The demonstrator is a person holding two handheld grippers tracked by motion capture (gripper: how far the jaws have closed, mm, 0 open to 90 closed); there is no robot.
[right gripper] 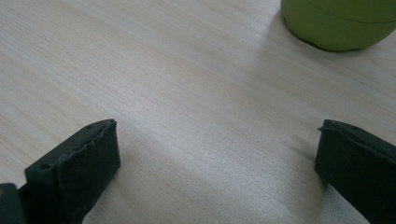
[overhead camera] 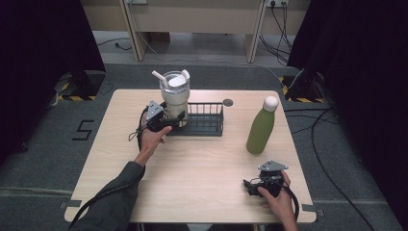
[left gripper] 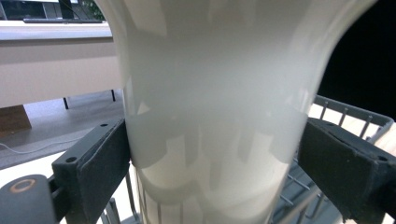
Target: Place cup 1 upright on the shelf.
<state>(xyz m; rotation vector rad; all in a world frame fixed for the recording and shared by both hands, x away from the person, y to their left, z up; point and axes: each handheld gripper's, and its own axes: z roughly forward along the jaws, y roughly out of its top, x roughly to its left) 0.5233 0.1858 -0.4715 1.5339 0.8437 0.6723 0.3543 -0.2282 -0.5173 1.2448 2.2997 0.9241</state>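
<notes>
Left claw (overhead camera: 174, 117) clamps the tall white plastic tumbler (overhead camera: 174, 98) at upper centre — top-heavy, it could tip; right claw (overhead camera: 251, 185) rests wide apart.

We see just the bottom of the green bottle (right gripper: 341, 23); the big white cup (left gripper: 215, 116) loses its top and base.

glossy white tumbler (left gripper: 210, 116), matt wood-grain table (right gripper: 187, 93), black wire rack (overhead camera: 204, 120)

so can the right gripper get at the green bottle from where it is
Probably yes: the right gripper is open, low over the table, and bare wood lies between it and the green bottle, with nothing in the way.
</notes>
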